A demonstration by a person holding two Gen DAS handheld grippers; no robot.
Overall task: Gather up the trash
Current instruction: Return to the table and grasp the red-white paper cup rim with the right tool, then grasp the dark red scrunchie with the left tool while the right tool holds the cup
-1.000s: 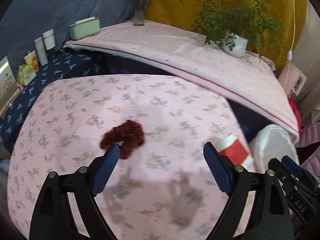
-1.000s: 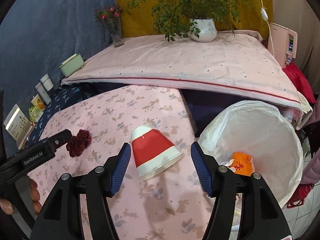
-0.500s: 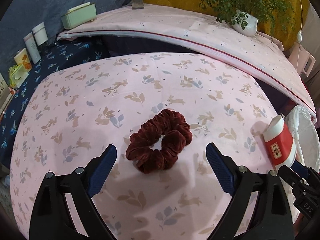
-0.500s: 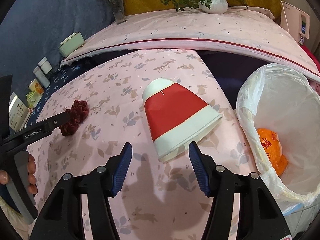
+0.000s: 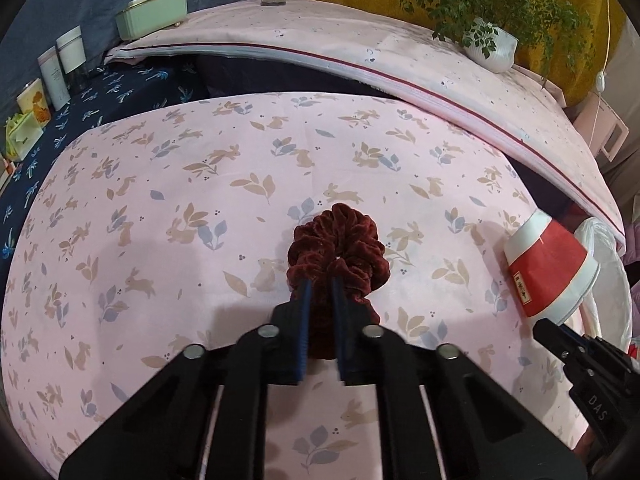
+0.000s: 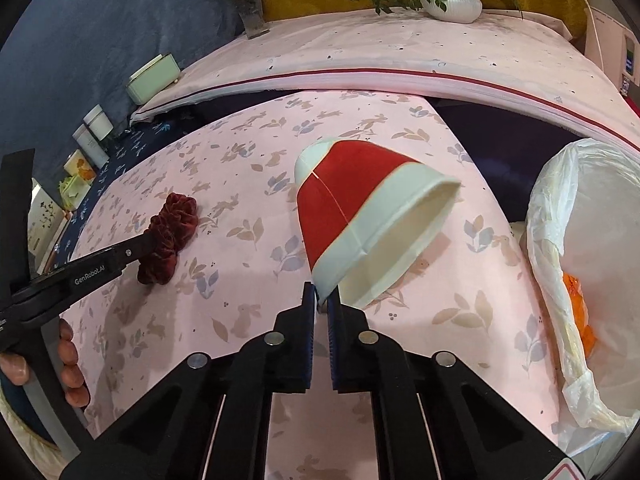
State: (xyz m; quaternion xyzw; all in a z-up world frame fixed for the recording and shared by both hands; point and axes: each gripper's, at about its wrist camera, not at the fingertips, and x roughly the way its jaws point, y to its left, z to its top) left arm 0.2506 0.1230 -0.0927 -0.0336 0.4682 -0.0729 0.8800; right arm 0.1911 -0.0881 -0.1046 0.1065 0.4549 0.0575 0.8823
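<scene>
Velvet on the maroon scrunchie [image 5: 338,248], plush and deeply crinkled, catching a soft sheen on its folds. At twelve o'clock in the right wrist view, the paper cup [image 6: 360,216]: smooth coated paper, red band faintly glossy, inside wall a matt cream. The tablecloth [image 5: 168,208] is matt woven cotton, flat, printed with rabbits and leaves. At three o'clock, the bin liner [image 6: 560,320] is thin translucent plastic, wrinkled and shiny along its rolled rim. Both the left gripper [image 5: 319,292] and the right gripper [image 6: 322,300] look like matt black plastic with ribbed blue rubbery pads and bright metal screw heads.
</scene>
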